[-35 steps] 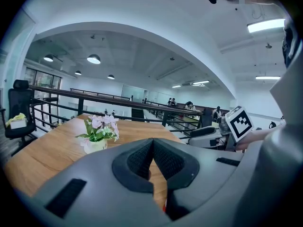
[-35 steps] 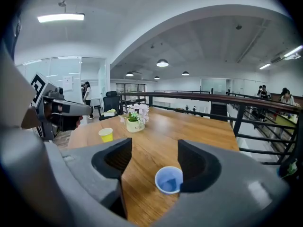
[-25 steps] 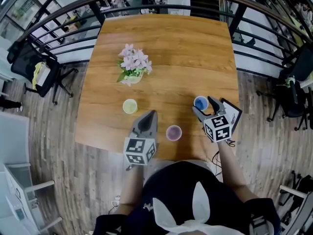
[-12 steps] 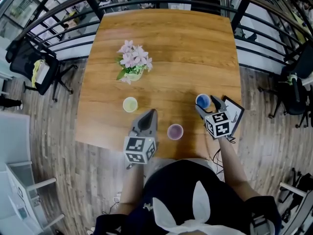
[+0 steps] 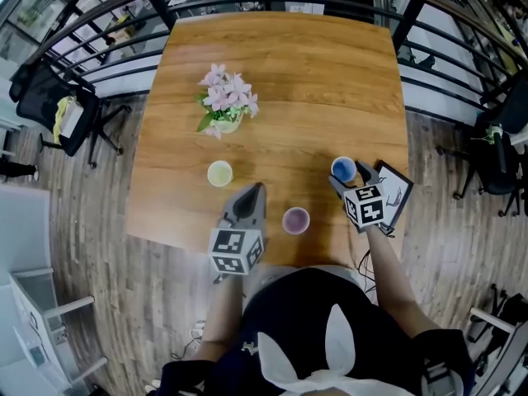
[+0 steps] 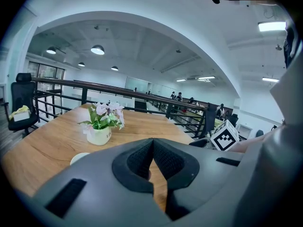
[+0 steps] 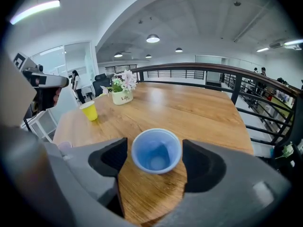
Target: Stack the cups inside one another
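Observation:
On the wooden table [image 5: 280,64] a blue cup [image 5: 343,169] stands upright at the near right. My right gripper [image 5: 350,176] is down around it; its jaws are opening, and the blue cup [image 7: 156,151] sits between the pads with a gap on each side. A purple cup [image 5: 295,220] stands near the front edge, and a yellow cup [image 5: 219,174] to its far left. My left gripper [image 5: 256,190] hovers between those two, shut and empty, its tips [image 6: 152,143] meeting. The yellow cup [image 7: 89,110] also shows in the right gripper view.
A white pot of pink flowers [image 5: 224,106] stands left of the table's centre. A dark flat pad [image 5: 396,190] lies at the right edge beside my right gripper. Black railings [image 5: 429,81] surround the table, and an office chair [image 5: 58,114] stands at the left.
My right gripper has sunk lower around the blue cup, with its jaws a little wider. The left gripper and the cups have kept their places.

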Tool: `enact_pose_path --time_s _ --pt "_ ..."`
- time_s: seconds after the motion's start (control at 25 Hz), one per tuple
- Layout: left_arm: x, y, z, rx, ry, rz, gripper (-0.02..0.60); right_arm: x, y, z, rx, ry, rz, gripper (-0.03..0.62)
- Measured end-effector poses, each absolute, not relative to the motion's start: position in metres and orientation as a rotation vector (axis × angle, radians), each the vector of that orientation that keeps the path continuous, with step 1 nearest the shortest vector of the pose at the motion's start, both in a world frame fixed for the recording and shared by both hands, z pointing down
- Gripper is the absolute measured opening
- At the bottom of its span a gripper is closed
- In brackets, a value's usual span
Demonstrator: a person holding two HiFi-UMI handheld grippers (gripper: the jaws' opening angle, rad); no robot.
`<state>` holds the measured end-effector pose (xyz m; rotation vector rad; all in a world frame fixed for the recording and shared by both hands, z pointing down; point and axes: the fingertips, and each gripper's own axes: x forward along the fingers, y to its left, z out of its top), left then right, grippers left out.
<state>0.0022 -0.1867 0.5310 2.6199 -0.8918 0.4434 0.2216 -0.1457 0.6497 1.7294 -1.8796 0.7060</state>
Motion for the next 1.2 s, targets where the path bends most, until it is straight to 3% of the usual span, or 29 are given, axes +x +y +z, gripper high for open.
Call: enact_pose_path --time_s 1.2 --pt "-0.004 -0.175 0.522 2.607 -0.894 0.424 0.017 0.212 -0.141 0.627 1.691 -1.909 0.621 0.331"
